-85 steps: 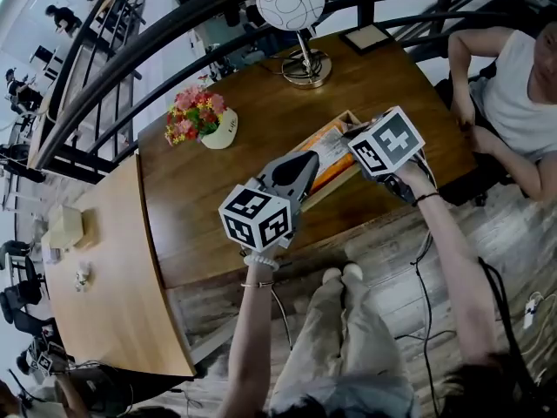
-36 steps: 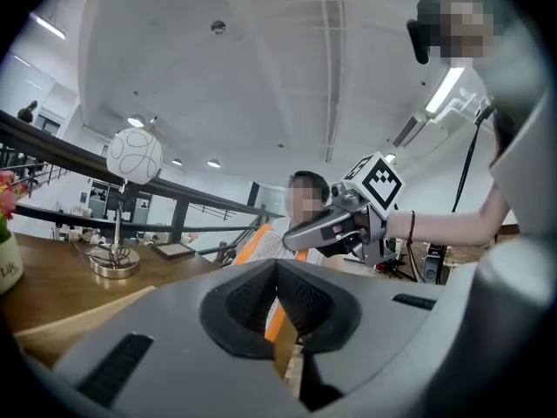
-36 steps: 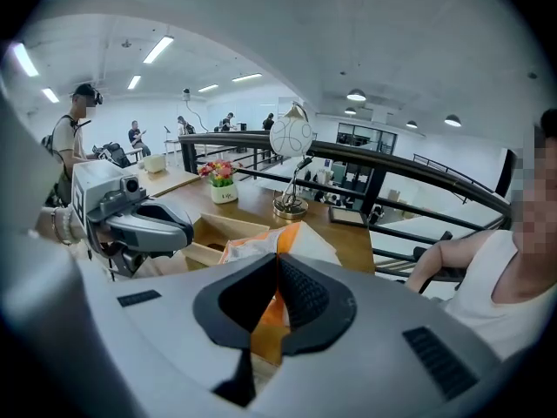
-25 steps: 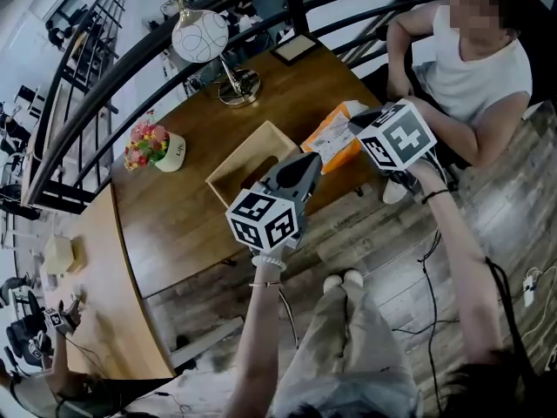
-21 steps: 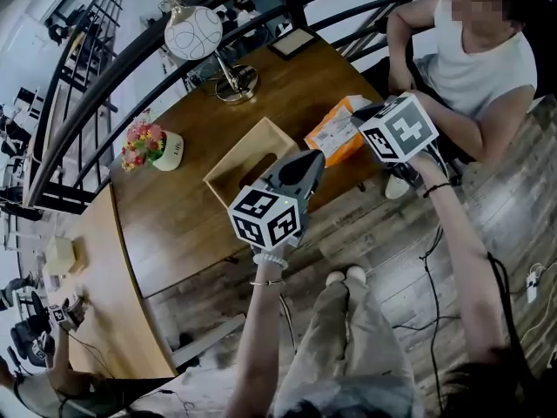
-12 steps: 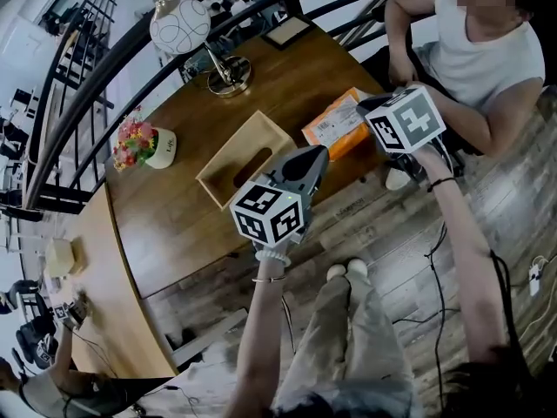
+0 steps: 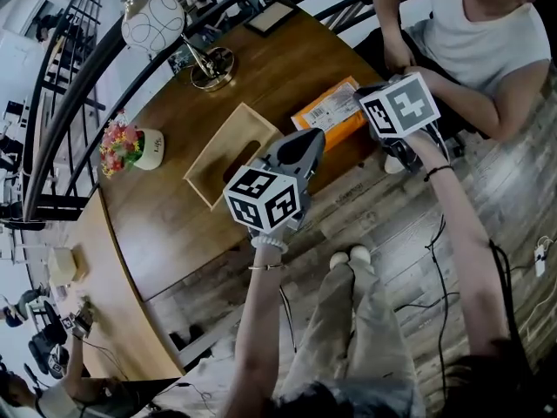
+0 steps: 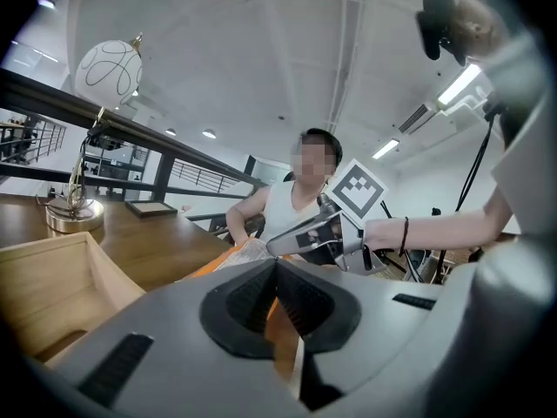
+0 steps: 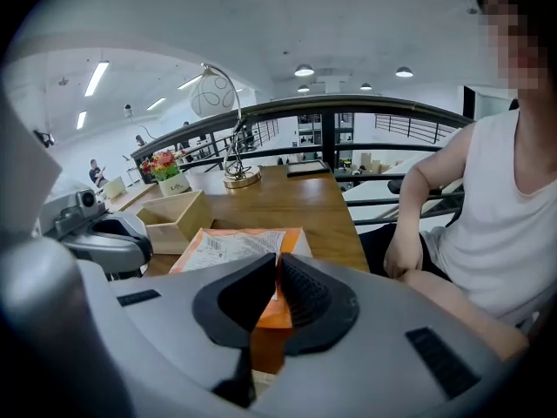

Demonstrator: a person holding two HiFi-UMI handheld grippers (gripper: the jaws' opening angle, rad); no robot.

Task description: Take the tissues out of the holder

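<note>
The orange tissue pack (image 7: 329,114) is out of the wooden holder (image 7: 222,151) and sits at the table's near right edge. I cannot tell whether it rests on the wood. My right gripper (image 7: 362,103) is at the pack's right end. In the right gripper view the jaws (image 9: 277,259) are pinched together on the near edge of the pack (image 9: 231,246). My left gripper (image 7: 313,139) hovers between holder and pack. Its jaws (image 8: 277,264) are shut on nothing. The holder (image 8: 52,290) looks empty.
A globe lamp (image 7: 155,23), a flower pot (image 7: 130,144) and a picture frame (image 7: 268,17) stand further back on the table (image 7: 174,233). A person in a white top (image 7: 487,33) sits close at the right. A railing runs behind, and a second table (image 7: 113,312) is at the left.
The pack lay in the holder earlier. My right gripper has since carried it out and further right, away from the holder. The left gripper has stayed shut near the holder.
</note>
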